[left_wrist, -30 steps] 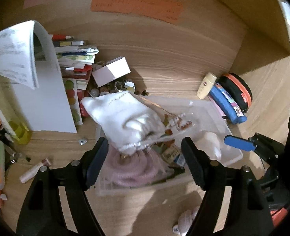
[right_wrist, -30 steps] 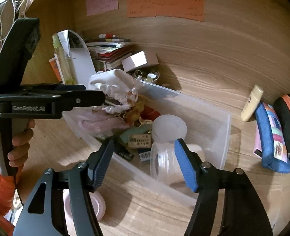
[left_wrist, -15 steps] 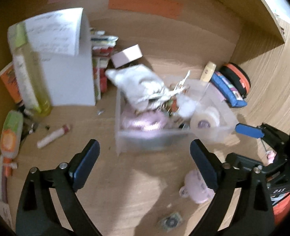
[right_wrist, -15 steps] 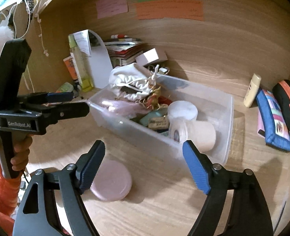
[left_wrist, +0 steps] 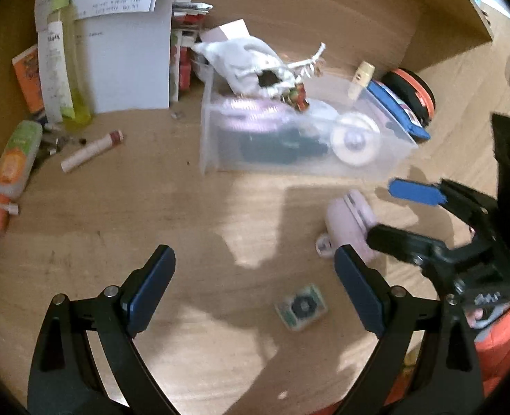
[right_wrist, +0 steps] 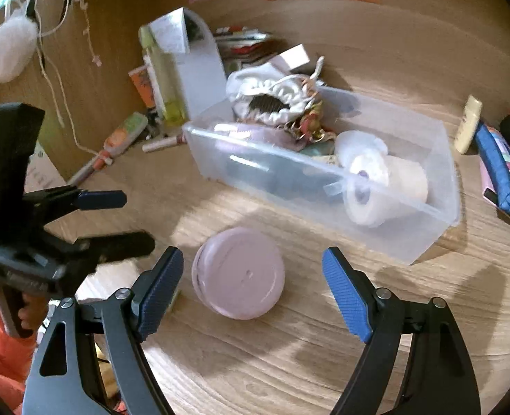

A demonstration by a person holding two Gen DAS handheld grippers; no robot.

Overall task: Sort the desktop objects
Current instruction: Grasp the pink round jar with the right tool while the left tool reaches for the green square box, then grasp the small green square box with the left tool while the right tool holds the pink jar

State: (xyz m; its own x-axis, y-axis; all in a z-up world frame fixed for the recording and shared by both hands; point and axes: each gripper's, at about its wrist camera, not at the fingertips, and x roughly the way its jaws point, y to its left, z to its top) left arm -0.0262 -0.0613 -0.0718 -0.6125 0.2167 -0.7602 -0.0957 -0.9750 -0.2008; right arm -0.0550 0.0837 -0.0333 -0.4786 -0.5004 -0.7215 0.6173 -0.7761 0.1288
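Observation:
A clear plastic bin (left_wrist: pixel 220 131) (right_wrist: pixel 442 207) sits on the wooden desk, holding a white drawstring pouch (left_wrist: pixel 244 58) (right_wrist: pixel 272 97), a tape roll (right_wrist: pixel 369 186) and other small items. My left gripper (left_wrist: pixel 255 287) is open and empty, back from the bin over bare desk. My right gripper (right_wrist: pixel 253 287) is open and empty, just above a round pink case (right_wrist: pixel 239 282) (left_wrist: pixel 350 221) lying in front of the bin. A small green square packet (left_wrist: pixel 301 306) lies near the left gripper's right finger.
A white paper holder (left_wrist: pixel 127 62), a yellow-green bottle (left_wrist: pixel 64 69), an orange-green tube (left_wrist: pixel 14 159) and a small pink-white stick (left_wrist: pixel 90 150) lie at the left. A cream bottle (right_wrist: pixel 467 124), blue pencil case (right_wrist: pixel 500 176) and orange-rimmed case (left_wrist: pixel 410 93) lie right of the bin.
Both grippers have pulled back and away from the bin, empty. The pink case now lies between the right gripper's fingers in its view.

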